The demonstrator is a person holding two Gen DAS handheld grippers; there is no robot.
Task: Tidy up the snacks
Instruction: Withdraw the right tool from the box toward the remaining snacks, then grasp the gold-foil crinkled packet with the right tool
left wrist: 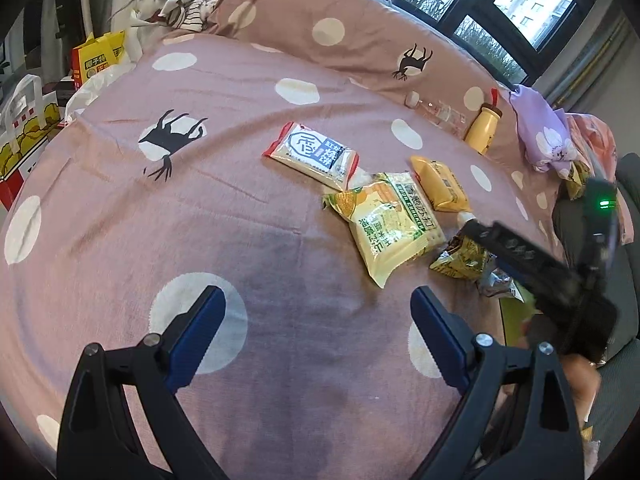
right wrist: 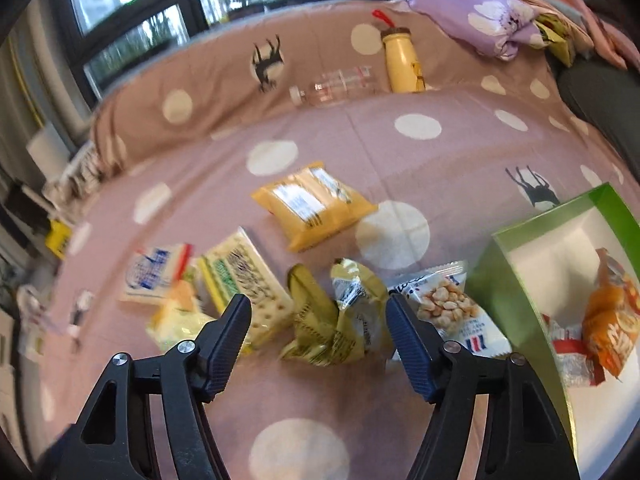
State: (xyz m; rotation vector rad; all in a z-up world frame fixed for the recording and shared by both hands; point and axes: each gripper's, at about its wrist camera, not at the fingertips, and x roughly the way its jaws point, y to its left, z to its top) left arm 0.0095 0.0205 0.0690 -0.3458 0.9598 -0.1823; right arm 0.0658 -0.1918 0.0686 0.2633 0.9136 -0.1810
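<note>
While my left gripper [left wrist: 316, 324] hangs over bare bedspread [left wrist: 240, 220], its blue pads stand wide apart with nothing between them. Everything to its left and far side is free cloth right out to the bed's left edge, where shopping bags [left wrist: 28, 136] crowd the floor. The snacks sit to its far right: a white-and-blue packet [left wrist: 314, 154] furthest left, a yellow-green cracker pack [left wrist: 384, 224] overlapping its corner, an orange-yellow packet [left wrist: 440, 182] just beyond.

My right gripper [right wrist: 318, 320] hovers over a crumpled olive-gold bag [right wrist: 336, 320], which lies in the gap between the pads; they are parted and not pressing on it. A nut packet [right wrist: 448, 312] lies just beside the bag on the right, touching the near corner of the green box [right wrist: 516, 276]. That box stands open at the right, with 2 packets already inside. Nearer me than the olive bag, the cloth is clear.

Along the far edge, a clear bottle [right wrist: 336, 86] lies on its side against the rolled quilt [right wrist: 224, 72], next to an upright yellow bottle [right wrist: 402, 62].
</note>
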